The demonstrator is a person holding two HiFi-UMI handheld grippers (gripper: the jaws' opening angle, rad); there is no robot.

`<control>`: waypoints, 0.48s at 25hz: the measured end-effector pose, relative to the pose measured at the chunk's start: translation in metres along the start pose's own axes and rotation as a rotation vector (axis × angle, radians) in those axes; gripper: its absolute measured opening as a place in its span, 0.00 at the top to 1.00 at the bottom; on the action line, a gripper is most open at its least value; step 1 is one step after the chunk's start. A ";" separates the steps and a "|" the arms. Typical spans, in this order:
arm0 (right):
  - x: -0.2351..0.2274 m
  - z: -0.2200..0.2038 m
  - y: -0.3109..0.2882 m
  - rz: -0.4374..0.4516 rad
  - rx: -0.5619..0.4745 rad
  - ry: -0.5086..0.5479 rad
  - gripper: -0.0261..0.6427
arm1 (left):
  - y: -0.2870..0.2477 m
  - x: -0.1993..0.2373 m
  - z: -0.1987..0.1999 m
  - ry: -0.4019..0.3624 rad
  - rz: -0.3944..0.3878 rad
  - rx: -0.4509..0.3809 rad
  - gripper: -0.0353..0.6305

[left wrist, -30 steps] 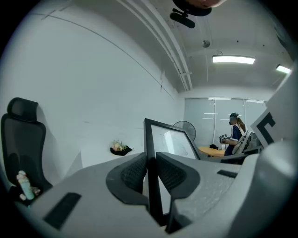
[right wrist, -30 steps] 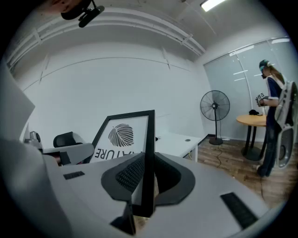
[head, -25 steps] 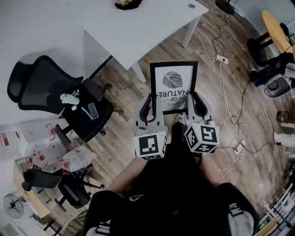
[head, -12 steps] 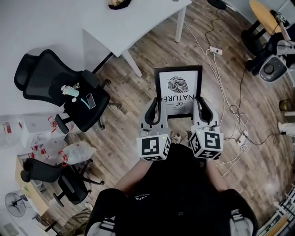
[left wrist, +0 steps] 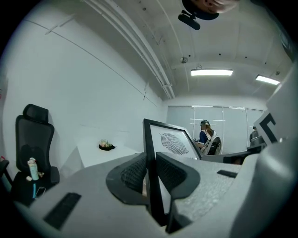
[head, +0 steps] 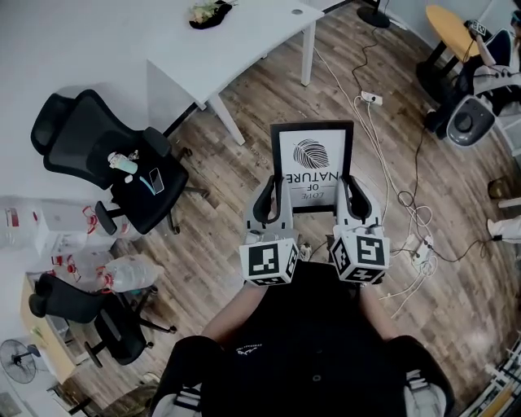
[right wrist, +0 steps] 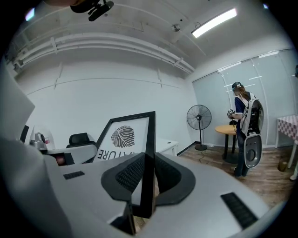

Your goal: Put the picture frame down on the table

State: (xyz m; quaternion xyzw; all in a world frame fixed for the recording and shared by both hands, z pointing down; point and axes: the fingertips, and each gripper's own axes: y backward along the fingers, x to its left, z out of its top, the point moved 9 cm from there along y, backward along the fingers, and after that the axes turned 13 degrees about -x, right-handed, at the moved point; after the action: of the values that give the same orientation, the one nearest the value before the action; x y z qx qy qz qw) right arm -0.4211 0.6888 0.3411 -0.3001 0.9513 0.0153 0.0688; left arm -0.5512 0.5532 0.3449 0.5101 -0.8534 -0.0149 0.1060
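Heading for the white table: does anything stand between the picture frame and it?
Nothing visible does. The left tongs and right tongs clamp the picture frame over bare floor, with the table ahead. The office chair stands off to the left, the cables to the right.

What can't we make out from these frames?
- Back of the picture frame, and any stand: no view shows it, only the printed front.
- Its lower corners: in the head view, covered by the left tool and right tool.
- Dark item on the white table: too small in the head and left gripper views.
- Table's far side: cut off by the head view's top edge.
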 end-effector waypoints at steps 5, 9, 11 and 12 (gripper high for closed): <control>0.003 -0.006 -0.014 -0.001 0.013 0.002 0.86 | -0.011 0.010 -0.005 -0.003 -0.003 0.012 0.84; 0.006 -0.010 -0.036 -0.017 0.033 0.000 0.86 | -0.029 0.023 -0.009 0.003 -0.012 0.022 0.84; 0.011 -0.009 -0.052 -0.023 0.035 0.004 0.86 | -0.042 0.036 -0.008 0.013 -0.017 0.022 0.84; 0.014 -0.008 -0.061 -0.024 0.033 0.007 0.86 | -0.049 0.043 -0.007 0.015 -0.020 0.021 0.84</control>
State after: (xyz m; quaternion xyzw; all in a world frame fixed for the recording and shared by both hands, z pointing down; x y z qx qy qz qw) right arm -0.3982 0.6300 0.3477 -0.3104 0.9480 -0.0023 0.0705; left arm -0.5264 0.4928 0.3522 0.5198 -0.8476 -0.0032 0.1067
